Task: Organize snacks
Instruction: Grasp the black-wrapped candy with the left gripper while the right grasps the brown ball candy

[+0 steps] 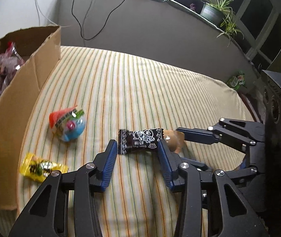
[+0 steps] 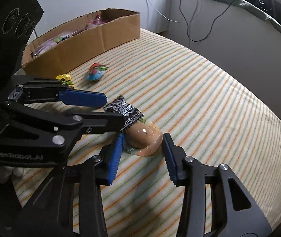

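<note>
On my left the cardboard box (image 1: 22,90) sits on the striped bed (image 1: 140,90), snacks inside; a yellow packet (image 1: 41,166) and blue-red candy (image 1: 69,123) lie beside it. My left tool (image 1: 137,144) straddles the black candy wrapper (image 1: 140,141), pads seemingly touching. Right tool (image 2: 142,142) brackets the brown jelly cup (image 2: 143,138), grip unclear.

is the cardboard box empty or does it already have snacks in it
Not empty: the cardboard box is open-topped, and several wrapped snacks show above its wall.
</note>
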`<state>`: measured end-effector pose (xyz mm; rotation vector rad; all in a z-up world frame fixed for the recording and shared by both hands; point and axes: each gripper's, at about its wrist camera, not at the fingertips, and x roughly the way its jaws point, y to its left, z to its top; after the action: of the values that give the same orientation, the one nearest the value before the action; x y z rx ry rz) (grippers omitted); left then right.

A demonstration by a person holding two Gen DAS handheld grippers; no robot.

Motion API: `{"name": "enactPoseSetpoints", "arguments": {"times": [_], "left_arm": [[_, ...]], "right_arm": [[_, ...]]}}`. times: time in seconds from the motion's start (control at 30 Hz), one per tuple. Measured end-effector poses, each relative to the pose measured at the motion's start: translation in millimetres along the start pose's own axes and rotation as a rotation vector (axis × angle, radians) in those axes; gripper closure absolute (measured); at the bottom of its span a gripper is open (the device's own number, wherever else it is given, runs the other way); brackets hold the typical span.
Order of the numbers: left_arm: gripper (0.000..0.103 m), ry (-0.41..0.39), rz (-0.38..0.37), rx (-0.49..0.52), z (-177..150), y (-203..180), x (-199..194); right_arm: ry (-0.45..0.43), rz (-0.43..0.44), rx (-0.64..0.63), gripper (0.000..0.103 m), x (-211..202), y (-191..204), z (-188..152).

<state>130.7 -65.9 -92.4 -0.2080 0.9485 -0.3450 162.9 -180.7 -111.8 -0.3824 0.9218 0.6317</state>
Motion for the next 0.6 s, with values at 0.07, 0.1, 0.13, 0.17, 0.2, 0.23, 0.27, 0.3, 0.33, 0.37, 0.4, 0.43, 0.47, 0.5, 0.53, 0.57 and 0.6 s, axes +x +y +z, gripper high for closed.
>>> {"name": "enactPoseSetpoints", "arguments": {"times": [0.07,0.1,0.13,0.17,0.2,0.23,0.27,0.3,0.33,0.37,0.4,0.43,0.47,0.5,0.53,0.57,0.6], "left_arm": [[0.063,0.003,0.025,0.032,2.2,-4.3,4.6],[0.063,0.004,0.031,0.044,5.9,-6.7,7.2],[0.062,0.007,0.037,0.058,6.1,-8.8,8.2],[0.058,0.012,0.044,0.073,6.5,-10.4,9.5],[0.052,0.019,0.044,0.083,6.9,-11.5,11.2],[0.050,0.023,0.044,0.091,7.5,-12.8,12.1],[0.049,0.021,0.056,0.097,9.0,-15.0,14.1],[0.049,0.020,0.066,0.100,9.8,-15.3,15.0],[0.049,0.018,0.074,0.103,11.4,-15.8,16.7],[0.049,0.016,0.084,0.112,12.8,-17.4,19.4],[0.049,0.013,0.091,0.120,12.9,-18.6,20.5],[0.049,0.010,0.098,0.127,13.0,-21.1,21.9],[0.050,0.010,0.098,0.133,12.5,-21.5,21.9],[0.052,0.011,0.098,0.140,11.6,-21.3,21.8],[0.052,0.011,0.104,0.152,10.5,-22.2,21.8],[0.052,0.012,0.114,0.170,9.4,-23.2,22.3],[0.056,0.013,0.126,0.184,8.9,-25.0,23.3]], "right_arm": [[0.004,-0.015,0.005,0.060,-0.3,-4.1,-0.8],[0.006,-0.020,0.009,0.060,-0.5,-6.5,-1.1],[0.010,-0.027,0.016,0.060,-0.7,-10.1,-1.6],[0.011,-0.029,0.021,0.061,-1.3,-13.0,-2.5],[0.010,-0.031,0.027,0.061,-1.6,-16.4,-3.3],[0.010,-0.032,0.036,0.061,-2.4,-19.8,-4.3],[0.009,-0.033,0.045,0.061,-2.7,-22.9,-5.1],[0.008,-0.034,0.048,0.061,-3.0,-24.7,-5.6],[0.007,-0.035,0.050,0.061,-3.2,-25.1,-5.5],[0.005,-0.042,0.047,0.061,-3.4,-24.6,-5.6],[0.005,-0.047,0.042,0.061,-3.3,-23.9,-5.7],[0.006,-0.050,0.035,0.061,-3.1,-23.2,-5.5],[0.007,-0.053,0.029,0.060,-3.4,-22.9,-5.8],[0.008,-0.057,0.023,0.060,-4.0,-22.8,-6.3],[0.011,-0.061,0.014,0.060,-4.7,-23.2,-6.5],[0.012,-0.066,0.011,0.060,-5.2,-24.3,-7.0],[0.013,-0.068,0.009,0.060,-5.7,-25.8,-7.3]]}}
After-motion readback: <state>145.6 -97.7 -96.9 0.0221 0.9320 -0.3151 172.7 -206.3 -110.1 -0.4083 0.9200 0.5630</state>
